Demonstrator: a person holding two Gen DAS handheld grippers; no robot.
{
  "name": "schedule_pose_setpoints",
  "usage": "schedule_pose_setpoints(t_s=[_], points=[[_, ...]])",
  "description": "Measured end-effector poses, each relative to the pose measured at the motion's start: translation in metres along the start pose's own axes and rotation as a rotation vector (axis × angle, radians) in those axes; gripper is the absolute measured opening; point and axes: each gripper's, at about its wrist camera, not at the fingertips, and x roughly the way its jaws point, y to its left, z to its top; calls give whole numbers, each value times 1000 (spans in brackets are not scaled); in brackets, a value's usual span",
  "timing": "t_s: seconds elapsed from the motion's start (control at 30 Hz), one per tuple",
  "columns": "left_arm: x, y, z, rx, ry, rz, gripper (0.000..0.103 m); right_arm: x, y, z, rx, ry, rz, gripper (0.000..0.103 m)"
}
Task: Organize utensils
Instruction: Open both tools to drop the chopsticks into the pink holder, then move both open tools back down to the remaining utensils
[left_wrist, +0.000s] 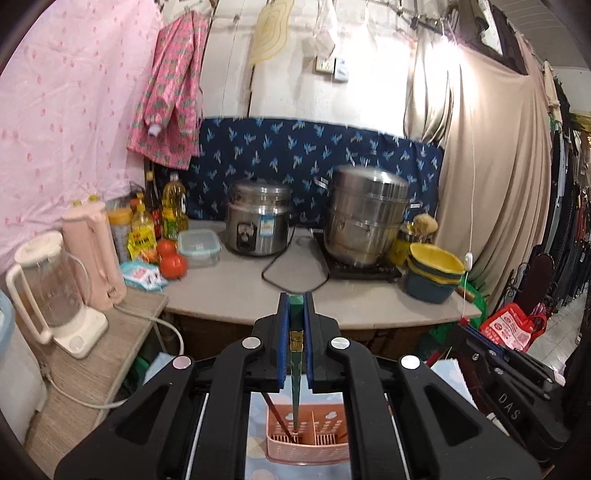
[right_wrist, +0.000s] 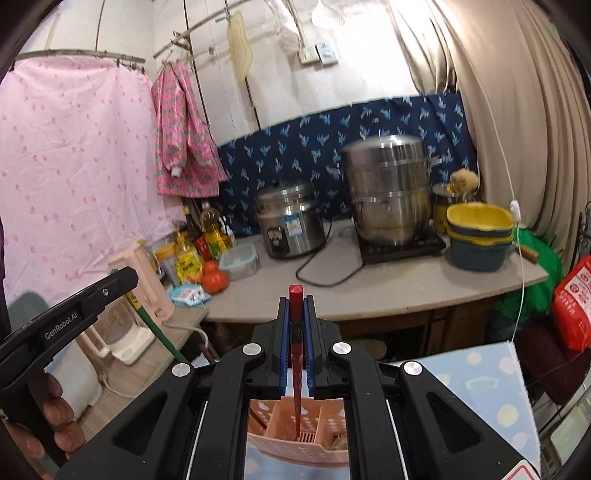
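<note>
A green chopstick (left_wrist: 296, 354) is being clamped between the blue pads of the left hand-held gripper (left_wrist: 296, 301) at the centre of the left wrist view, its tip being held over a pink slotted utensil basket (left_wrist: 308, 441) at the bottom of the frame. A red chopstick (right_wrist: 296, 343) is being gripped likewise by the right hand-held gripper (right_wrist: 296, 295), its point being held inside the same basket at lower centre. Behind, at mid frame, a rice cooker (left_wrist: 257, 221) and a steel steamer pot (left_wrist: 365, 216) are being shown on the desk (left_wrist: 229, 295), slightly blurred.
</note>
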Motion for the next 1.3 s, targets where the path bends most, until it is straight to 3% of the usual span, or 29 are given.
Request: schedule_pose_setpoints(t_s=[0.2, 0.33, 0.6, 0.8, 1.0, 1.3], points=[[28, 8, -41, -8, 83, -5, 7, 27, -10, -48, 1, 96, -29, 8], [20, 10, -52, -16, 93, 26, 45, 14, -14, -60, 6, 78, -58, 33], [-12, 17, -65, -51, 117, 29, 45, -33, -20, -72, 22, 69, -48, 36], [-47, 16, -101, -30, 165, 46, 45, -74, -21, -101, -4, 103, -64, 36], [-81, 18, -162, -52, 255, 46, 45, -113, -29, -154, -9, 189, -82, 36], [-119, 15, -264, -47, 420, 46, 45, -154, -43, -261, -5, 383, -118, 36]])
